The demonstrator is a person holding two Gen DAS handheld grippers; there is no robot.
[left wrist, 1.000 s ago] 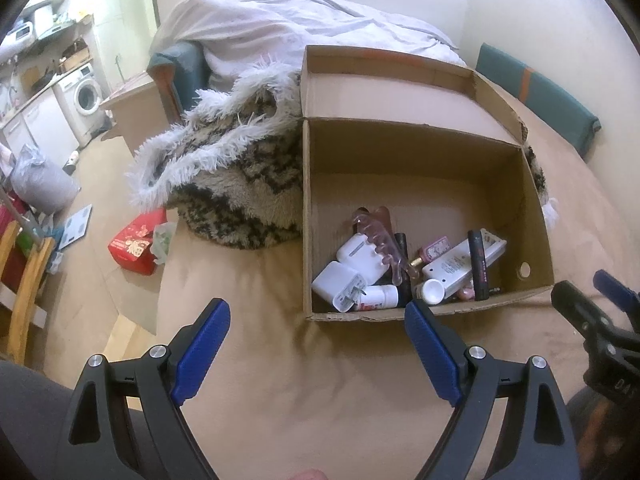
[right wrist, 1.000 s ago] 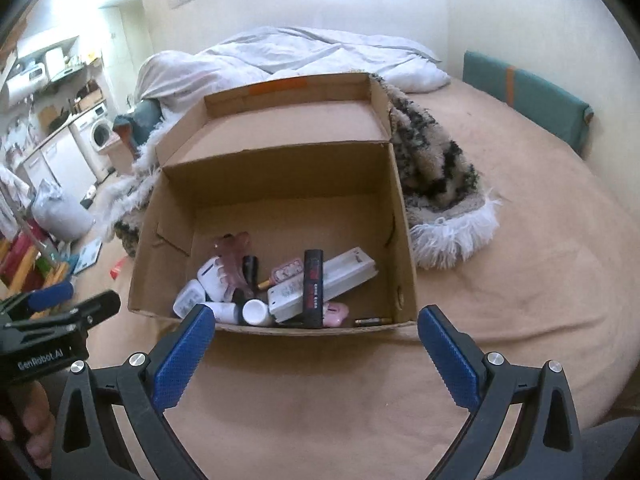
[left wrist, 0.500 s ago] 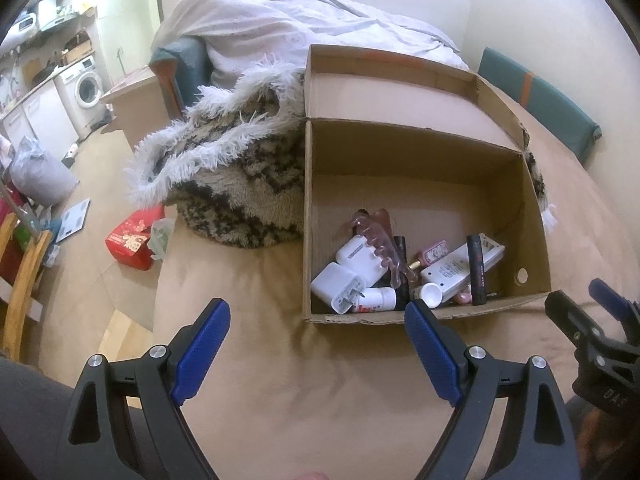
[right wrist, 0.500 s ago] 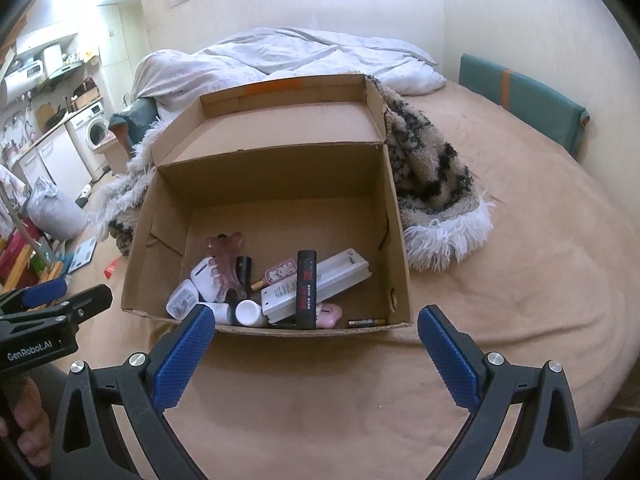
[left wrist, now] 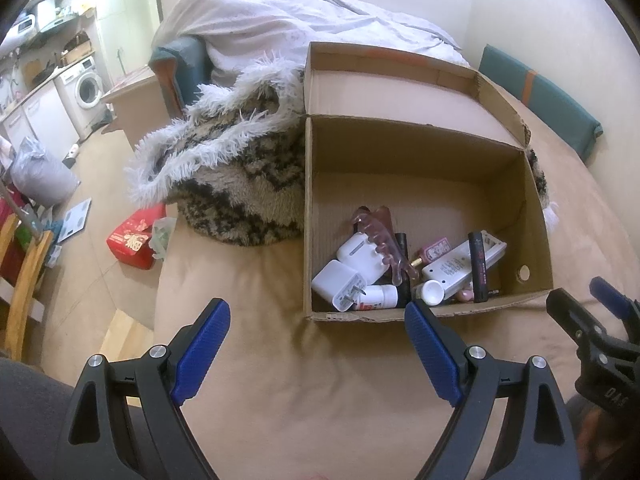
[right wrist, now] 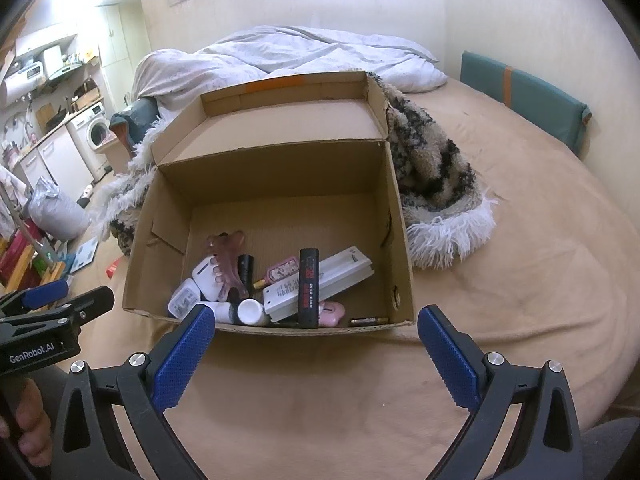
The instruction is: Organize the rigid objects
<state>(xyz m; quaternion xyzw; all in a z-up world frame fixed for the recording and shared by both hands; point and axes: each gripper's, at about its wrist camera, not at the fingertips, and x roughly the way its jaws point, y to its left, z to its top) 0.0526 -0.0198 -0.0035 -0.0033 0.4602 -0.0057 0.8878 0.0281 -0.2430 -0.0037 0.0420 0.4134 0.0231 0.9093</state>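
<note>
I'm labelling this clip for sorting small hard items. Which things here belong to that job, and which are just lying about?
Job: cardboard box, hair claw, white chargers, black tube, white power strip.

Lying about: shaggy throw, duvet, red packet.

"GenRobot.AI" stands in white on the left tongs (right wrist: 60, 300) body.

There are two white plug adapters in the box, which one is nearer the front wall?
The white adapter with its metal prongs showing, in the box's front-left corner. The other adapter sits behind it, partly under the pink hair claw.
</note>
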